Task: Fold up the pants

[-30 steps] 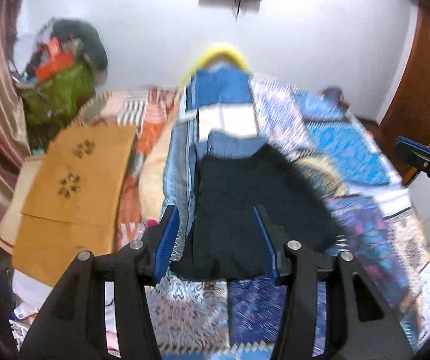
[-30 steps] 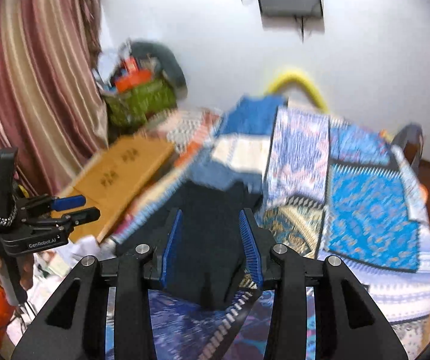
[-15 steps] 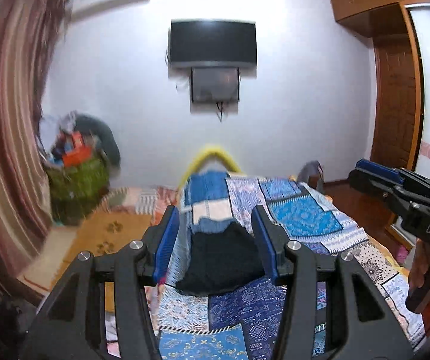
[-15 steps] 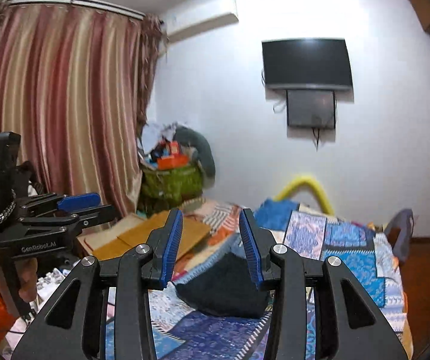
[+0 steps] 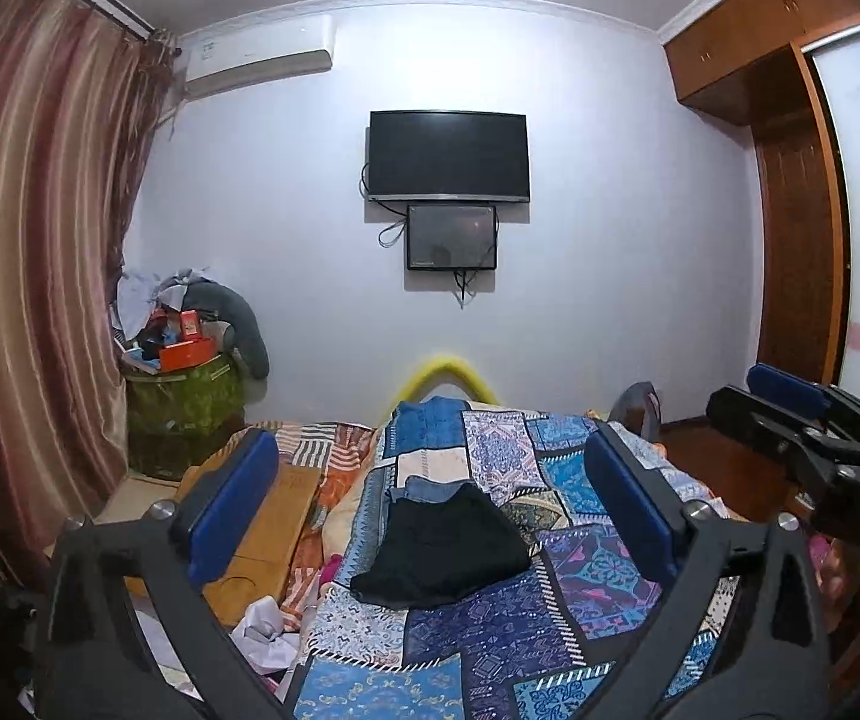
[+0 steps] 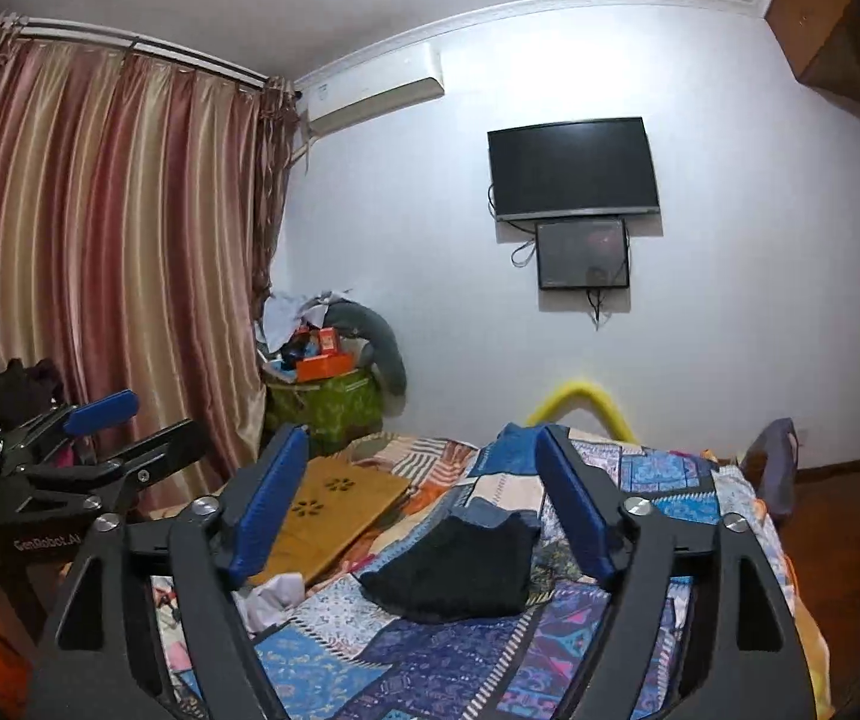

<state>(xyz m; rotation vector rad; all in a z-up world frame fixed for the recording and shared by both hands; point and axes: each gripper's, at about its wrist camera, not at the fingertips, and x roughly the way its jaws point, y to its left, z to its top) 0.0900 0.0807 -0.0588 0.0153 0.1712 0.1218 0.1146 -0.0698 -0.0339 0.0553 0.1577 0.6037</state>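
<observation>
The black pants [image 5: 448, 546] lie folded into a compact bundle on the patchwork quilt [image 5: 598, 570] of the bed, their far edge resting on a blue denim piece [image 5: 423, 489]. My left gripper [image 5: 430, 450] hovers well back from the bundle and above it. Its jaws are opening wide and nothing is between its blue pads [image 5: 231, 516]. My right gripper [image 6: 422, 441] is also held back over the near end of the bed, jaws opening and empty, with the pants [image 6: 460, 570] lying beyond it. Each gripper shows at the edge of the other's view.
Brown cardboard sheets [image 5: 267, 516] lie left of the bed, with crumpled white cloth [image 5: 267, 630] below them. A green bag piled with clutter [image 5: 189, 396] stands by the striped curtain [image 5: 27, 300]. A television [image 5: 448, 156] hangs on the far wall and a wooden wardrobe [image 5: 790, 180] stands at the right.
Both grippers pulled back and rose away from the pants, tilting up so the far wall now shows. Both pairs of jaws went from half open to wide.
</observation>
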